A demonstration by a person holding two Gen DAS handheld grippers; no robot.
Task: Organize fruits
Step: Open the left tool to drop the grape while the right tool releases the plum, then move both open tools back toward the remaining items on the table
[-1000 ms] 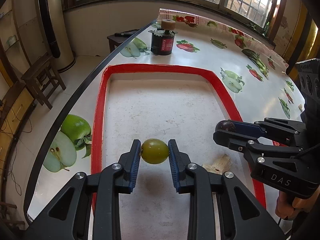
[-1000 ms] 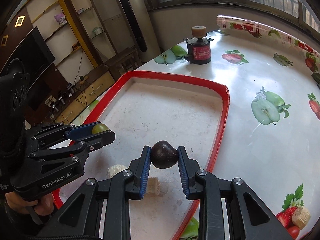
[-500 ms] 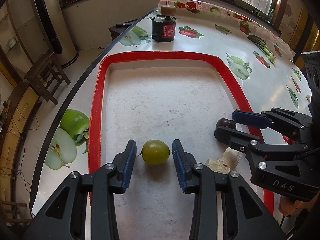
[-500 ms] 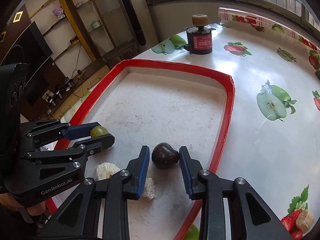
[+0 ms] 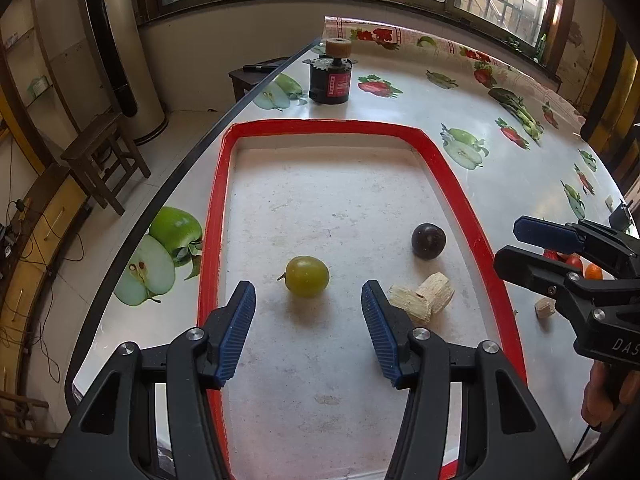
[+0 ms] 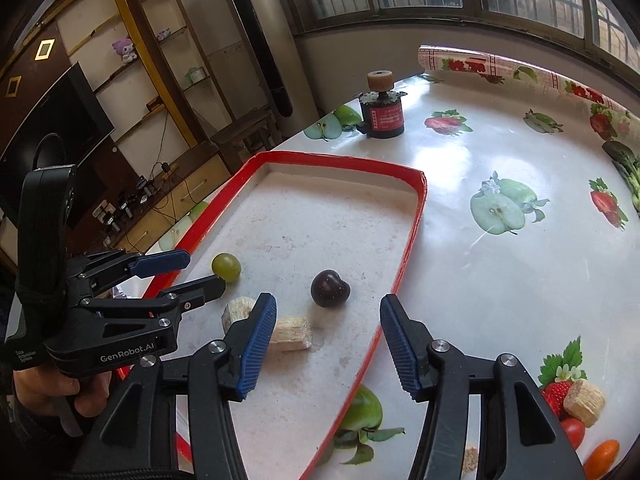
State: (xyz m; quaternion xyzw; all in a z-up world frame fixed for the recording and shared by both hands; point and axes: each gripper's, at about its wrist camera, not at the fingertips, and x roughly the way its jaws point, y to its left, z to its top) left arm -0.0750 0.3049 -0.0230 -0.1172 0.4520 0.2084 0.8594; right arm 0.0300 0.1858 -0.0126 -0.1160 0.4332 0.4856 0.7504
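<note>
A green grape (image 5: 307,275) (image 6: 226,267) lies on the floor of the red-rimmed tray (image 5: 212,216) (image 6: 412,224). My left gripper (image 5: 308,304) (image 6: 188,270) hangs just short of it, its jaws opening and nothing between them. A dark plum (image 6: 330,289) (image 5: 428,241) rests in the same tray near its right rim. My right gripper (image 6: 328,312) (image 5: 520,246) stands just behind it, jaws opening, pads clear of the fruit. Two pale cut chunks (image 5: 422,298) (image 6: 280,326) lie in the tray between the two fruits.
A black and red motor with a cork-like wheel (image 5: 331,76) (image 6: 382,110) stands beyond the tray. At the table's near right lie a pale chunk (image 6: 584,402), a red tomato (image 6: 573,432) and an orange one (image 6: 604,454). The table edge runs along the left, with a stool (image 5: 104,156) below.
Both grippers let go of their fruit: the grape and the plum now lie on the tray floor. Both pairs of jaws have spread wide and drawn back and up a little.
</note>
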